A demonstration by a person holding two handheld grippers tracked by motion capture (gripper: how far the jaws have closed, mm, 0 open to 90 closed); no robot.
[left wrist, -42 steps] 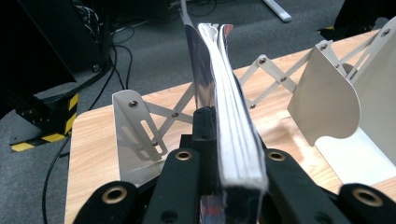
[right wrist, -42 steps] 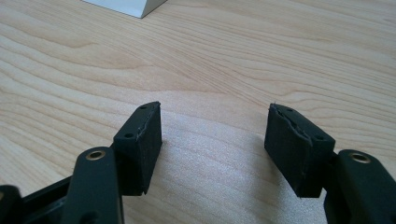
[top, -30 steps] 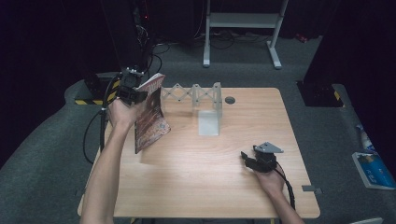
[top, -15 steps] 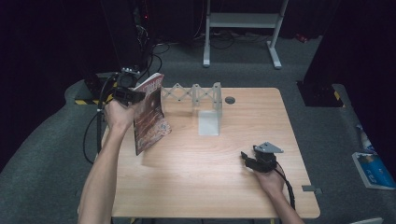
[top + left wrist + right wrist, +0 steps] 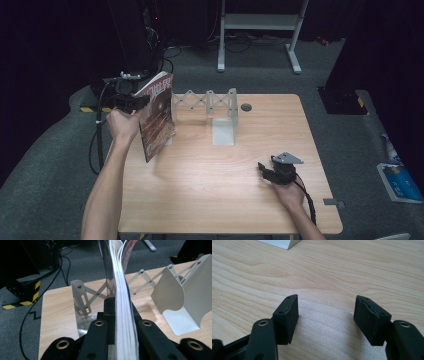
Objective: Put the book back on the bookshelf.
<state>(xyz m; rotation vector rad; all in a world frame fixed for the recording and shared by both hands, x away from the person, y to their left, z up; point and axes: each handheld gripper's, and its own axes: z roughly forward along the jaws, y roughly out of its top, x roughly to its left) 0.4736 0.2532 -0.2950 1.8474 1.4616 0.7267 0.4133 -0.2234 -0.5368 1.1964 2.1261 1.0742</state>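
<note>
Near the tabletop's (image 5: 210, 200) front right corner, our right gripper (image 5: 270, 171) rests idle, jaws apart and empty. Toward the far left corner, our left gripper (image 5: 134, 102) clamps a magazine (image 5: 159, 115) upright, likely ready for the expanding book rack (image 5: 210, 102). The left gripper view reveals its page edges pinched.

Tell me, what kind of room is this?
Probably a recording studio or lab: a lone wooden table on grey carpet, black curtains all round, cables trailing on the floor, and a metal stand behind.
</note>
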